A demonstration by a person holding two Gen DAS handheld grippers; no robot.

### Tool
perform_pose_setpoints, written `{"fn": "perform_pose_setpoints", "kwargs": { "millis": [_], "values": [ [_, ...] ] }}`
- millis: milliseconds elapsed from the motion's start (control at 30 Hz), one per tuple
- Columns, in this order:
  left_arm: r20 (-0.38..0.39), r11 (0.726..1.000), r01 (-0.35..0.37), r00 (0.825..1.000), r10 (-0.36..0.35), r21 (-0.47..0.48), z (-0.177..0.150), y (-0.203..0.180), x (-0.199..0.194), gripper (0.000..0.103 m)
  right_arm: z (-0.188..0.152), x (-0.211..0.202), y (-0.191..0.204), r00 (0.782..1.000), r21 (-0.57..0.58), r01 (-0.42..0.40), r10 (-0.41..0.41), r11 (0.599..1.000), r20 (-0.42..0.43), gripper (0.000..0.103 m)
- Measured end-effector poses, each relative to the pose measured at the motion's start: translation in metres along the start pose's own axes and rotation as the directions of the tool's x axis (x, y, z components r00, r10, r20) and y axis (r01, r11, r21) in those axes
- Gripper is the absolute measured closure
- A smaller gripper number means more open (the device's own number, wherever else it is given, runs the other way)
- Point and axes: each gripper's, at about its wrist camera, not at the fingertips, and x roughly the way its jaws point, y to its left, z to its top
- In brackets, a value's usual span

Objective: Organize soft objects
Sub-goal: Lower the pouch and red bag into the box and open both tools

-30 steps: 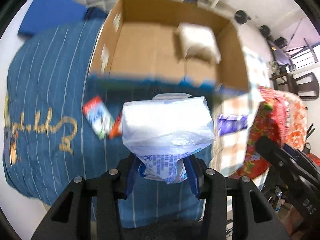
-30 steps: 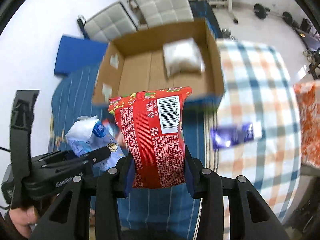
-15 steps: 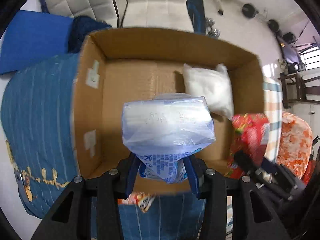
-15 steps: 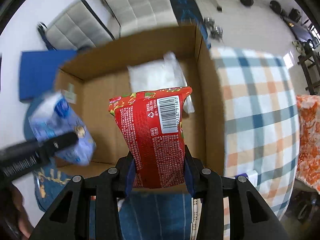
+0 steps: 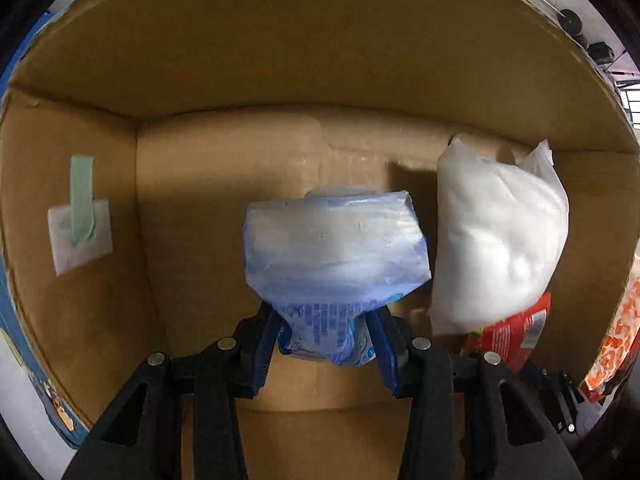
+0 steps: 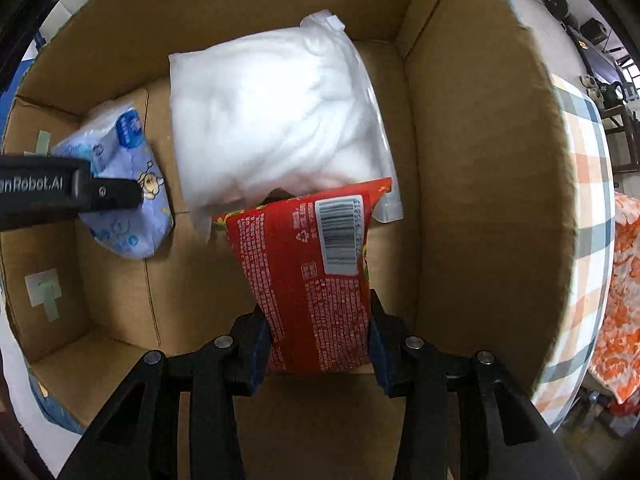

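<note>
My left gripper (image 5: 326,344) is shut on a blue-and-white tissue pack (image 5: 334,256) and holds it inside the cardboard box (image 5: 280,40), near the box floor. The same pack (image 6: 120,184) shows at the left in the right wrist view, gripped by the left tool (image 6: 60,196). My right gripper (image 6: 318,344) is shut on a red snack bag (image 6: 316,276) with a barcode, inside the box (image 6: 480,160). A white stuffing-filled plastic bag (image 6: 272,120) lies on the box floor just beyond the red bag. It also shows to the right of the tissue pack in the left wrist view (image 5: 496,240).
The box walls surround both grippers closely. A taped white label (image 5: 78,224) sits on the left wall. A checked cloth (image 6: 588,208) and an orange-patterned cloth (image 6: 624,280) lie outside the box on the right.
Both grippers have moved forward and down into the box with their packs still held. The box walls now fill both views.
</note>
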Motion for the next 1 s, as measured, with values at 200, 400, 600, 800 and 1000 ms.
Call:
{"fn": "perform_pose_setpoints", "kwargs": {
  "millis": [200,400,600,800,1000],
  "values": [
    [0.002,1.000,-0.008,1.000,0.008,0.024,0.010,-0.005,0.005,0.060,0.004,0.010,0.007,1.000,-0.001,0.001,-0.001,1.000,-0.021,0.055],
    [-0.002,1.000,-0.007,1.000,0.007,0.002,0.016,0.000,0.005,0.038,0.010,0.005,0.016,1.000,-0.022,-0.011,0.010,1.000,-0.011,0.036],
    [0.038,0.999,-0.047,0.998,0.048,-0.019,0.010,0.010,-0.008,0.016,0.016,-0.014,0.034,0.999,-0.042,-0.020,0.021,0.999,0.031,0.011],
    [0.109,0.997,-0.075,0.991,0.077,-0.023,-0.009,0.018,-0.031,0.006,0.012,-0.030,0.047,0.997,-0.048,-0.036,0.039,0.998,0.062,0.000],
    [0.202,0.998,-0.014,0.979,0.027,-0.067,-0.040,0.032,-0.056,0.005,-0.007,-0.053,0.050,0.993,-0.051,-0.033,0.039,0.998,0.114,0.000]
  ]
}}
